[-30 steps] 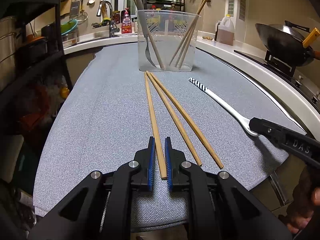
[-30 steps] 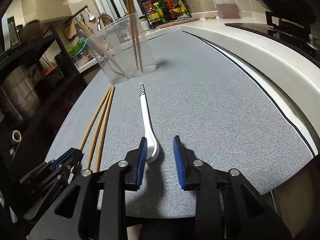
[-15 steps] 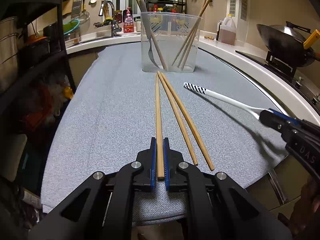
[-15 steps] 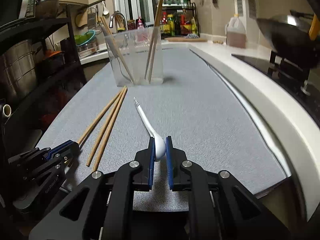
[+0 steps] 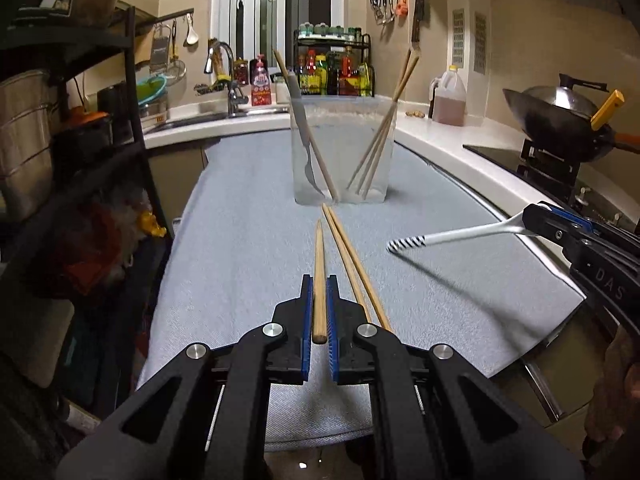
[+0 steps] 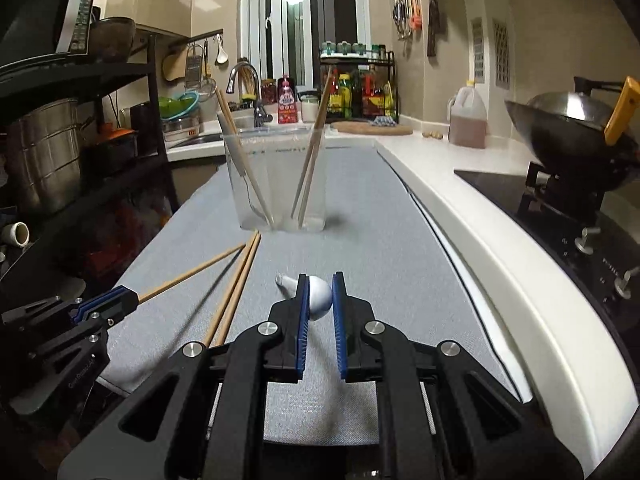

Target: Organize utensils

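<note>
Woven grey mat (image 5: 248, 216), clamped wooden chopstick (image 5: 319, 264), glossy white spoon (image 6: 320, 297)

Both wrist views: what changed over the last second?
The left gripper closed on one chopstick and lifted it off the mat. The right gripper closed on the white spoon at its bowl and raised it, striped handle in the air. Unchanged: the other two chopsticks on the mat and the clear container with its utensils.
</note>
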The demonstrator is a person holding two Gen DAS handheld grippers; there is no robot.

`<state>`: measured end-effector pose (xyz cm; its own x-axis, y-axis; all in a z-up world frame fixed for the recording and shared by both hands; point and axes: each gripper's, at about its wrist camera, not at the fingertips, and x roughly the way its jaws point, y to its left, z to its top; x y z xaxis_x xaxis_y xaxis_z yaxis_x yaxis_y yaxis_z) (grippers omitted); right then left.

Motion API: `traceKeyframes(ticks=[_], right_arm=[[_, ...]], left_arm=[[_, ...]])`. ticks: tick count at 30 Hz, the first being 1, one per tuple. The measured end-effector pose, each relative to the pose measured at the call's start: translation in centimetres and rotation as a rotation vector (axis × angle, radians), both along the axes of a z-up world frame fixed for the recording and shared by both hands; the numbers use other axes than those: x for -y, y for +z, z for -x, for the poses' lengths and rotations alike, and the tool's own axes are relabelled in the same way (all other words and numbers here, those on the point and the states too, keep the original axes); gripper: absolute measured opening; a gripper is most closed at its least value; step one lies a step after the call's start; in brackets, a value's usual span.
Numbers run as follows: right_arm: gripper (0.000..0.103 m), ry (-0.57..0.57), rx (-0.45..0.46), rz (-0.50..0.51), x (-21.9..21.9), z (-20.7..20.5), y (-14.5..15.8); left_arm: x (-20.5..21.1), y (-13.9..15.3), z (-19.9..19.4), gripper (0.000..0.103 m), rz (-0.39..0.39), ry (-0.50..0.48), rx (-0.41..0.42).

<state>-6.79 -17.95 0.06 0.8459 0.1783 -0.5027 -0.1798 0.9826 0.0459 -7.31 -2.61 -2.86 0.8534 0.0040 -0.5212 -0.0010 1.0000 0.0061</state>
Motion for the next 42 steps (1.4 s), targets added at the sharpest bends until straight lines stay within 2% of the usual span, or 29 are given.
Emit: traceKeyframes(ticks=[12,20,23,34,42], right_arm=[[0.012,0.015,0.038,-0.011,0.4,-2.5,3.0],[0.012,0.048,0.036,-0.014,0.3,-4.5,5.2],[0.012,0.07,0.014,0.002,0.0,-5.2,6.1],[0.012,0.137,-0.121,0.074,-1.0,-10.1,11.2],[0.012,0.179,-0.094,0.062,-1.6,-14.1,17.2]], left_arm=[[-2.0,6.2,-2.4,0.006,0.015,-0.017,0.111],[-4.0,10.1,-5.8,0.006,0.053,-0.009,0.134],[-4.8,11.3,-7.0,0.006,0.081,-0.008,0.122],[-6.7,15.5,-11.7,0.006,0.16,-0.039,-0.032],[-6.4,21.0,-14.7,0.006,0.147,-0.082,-0.028]])
